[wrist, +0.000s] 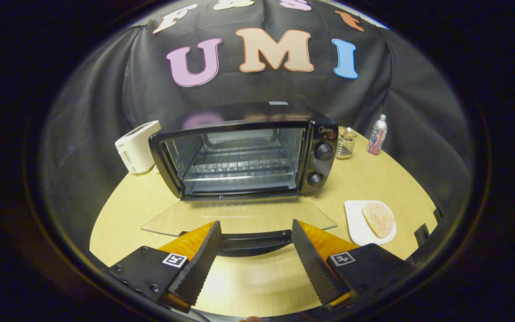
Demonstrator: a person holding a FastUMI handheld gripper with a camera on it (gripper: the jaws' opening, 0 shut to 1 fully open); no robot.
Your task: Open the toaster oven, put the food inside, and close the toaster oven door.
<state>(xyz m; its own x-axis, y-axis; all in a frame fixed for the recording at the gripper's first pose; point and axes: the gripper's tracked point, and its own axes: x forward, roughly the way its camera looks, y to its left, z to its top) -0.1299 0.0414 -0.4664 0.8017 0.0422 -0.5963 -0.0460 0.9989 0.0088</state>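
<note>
Jaws: gripper (pixel 255 257) spread wide, holding nothing; fingers low over the surface (pixel 382 179), pointing toward 12 o'clock.
Oven: toaster oven (pixel 244 152) straight ahead at 12 o'clock, mouth open, wire rack (pixel 239 163) bare inside.
Door: glass door (pixel 239 217) dropped flat toward the fingers, lying level just above the surface; dark door handle (pixel 253 241) sits between the fingertips, just ahead of them, untouched.
Food: flat pale piece of food (pixel 379 218) on a white plate (pixel 353 223), at about 2 o'clock from the jaws, just beyond and outside the right finger; well apart from the oven mouth.
Long axis: food looks oblong, long side running roughly from 11 to 5 o'clock, so slightly askew to the fingers' line.
Stage, by judgement: opening done, food not yet picked up, door not yet closed.
Next move, by judgement: swing right to 2 o'clock, turn to bring the jaws across the food's short side, clear of the door edge.
Other things: white toaster (pixel 137 146) at 10 o'clock beside the oven; glass jar (pixel 346 143) and bottle (pixel 377 135) at 1 o'clock, behind the plate.
</note>
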